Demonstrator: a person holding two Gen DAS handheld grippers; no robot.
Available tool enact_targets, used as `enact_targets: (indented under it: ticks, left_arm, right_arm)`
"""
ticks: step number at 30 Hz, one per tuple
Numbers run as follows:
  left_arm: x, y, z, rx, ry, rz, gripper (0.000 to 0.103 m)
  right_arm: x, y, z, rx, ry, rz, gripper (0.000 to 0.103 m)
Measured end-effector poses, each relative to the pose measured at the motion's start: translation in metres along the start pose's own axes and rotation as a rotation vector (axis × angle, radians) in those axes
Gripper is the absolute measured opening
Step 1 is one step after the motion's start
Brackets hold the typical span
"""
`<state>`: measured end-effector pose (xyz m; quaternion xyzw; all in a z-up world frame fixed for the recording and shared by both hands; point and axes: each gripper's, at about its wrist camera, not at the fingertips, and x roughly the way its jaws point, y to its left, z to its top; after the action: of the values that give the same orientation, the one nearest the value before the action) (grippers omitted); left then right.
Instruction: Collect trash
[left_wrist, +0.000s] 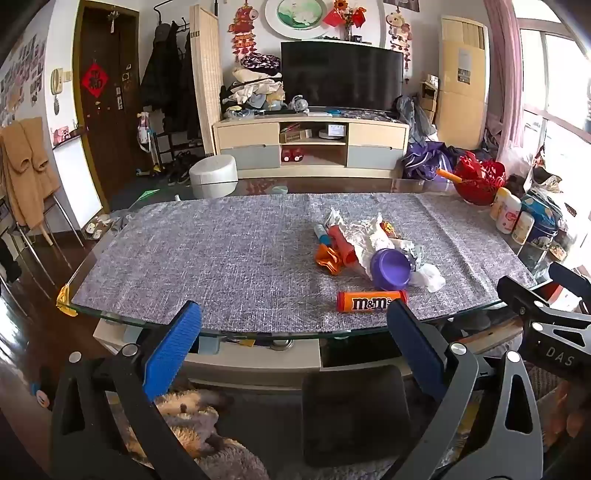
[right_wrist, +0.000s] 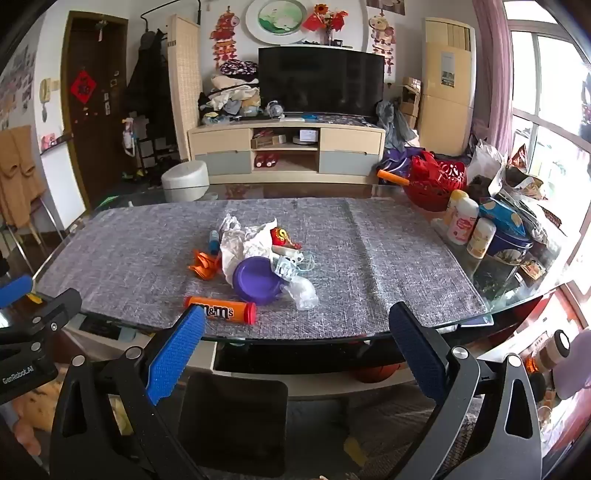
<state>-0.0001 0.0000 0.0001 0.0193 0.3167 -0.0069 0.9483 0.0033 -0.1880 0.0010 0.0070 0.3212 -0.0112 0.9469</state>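
Both grippers, left (left_wrist: 293, 321) and right (right_wrist: 297, 325), spread wide, empty, short of the table (left_wrist: 110, 314) edge. Trash heaped mid-mat: tube (right_wrist: 220, 310) lying nearest, at 11 o'clock of the right gripper; lid (right_wrist: 258, 280) behind it, then paper (right_wrist: 243, 240) and orange wrapper (right_wrist: 203, 264) at 12. Probably best to begin with the tube: approach low, straddle across its width, close gently to avoid rolling. No bin visible.

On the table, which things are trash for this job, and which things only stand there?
Trash: M&M's tube, purple lid, crumpled paper, orange wrapper, clear plastic.

Just there: bottles, blue tin, red basket, grey mat.
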Motion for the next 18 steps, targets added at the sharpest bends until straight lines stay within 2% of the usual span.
enact_targets:
  ticks: [18]
  left_arm:
    - [-0.0002,0.0001,0.0001,-0.002,-0.003,-0.003,0.095]
  right_arm:
    - [-0.0007,-0.0005,0.0011,0.008,0.003,0.004,0.100]
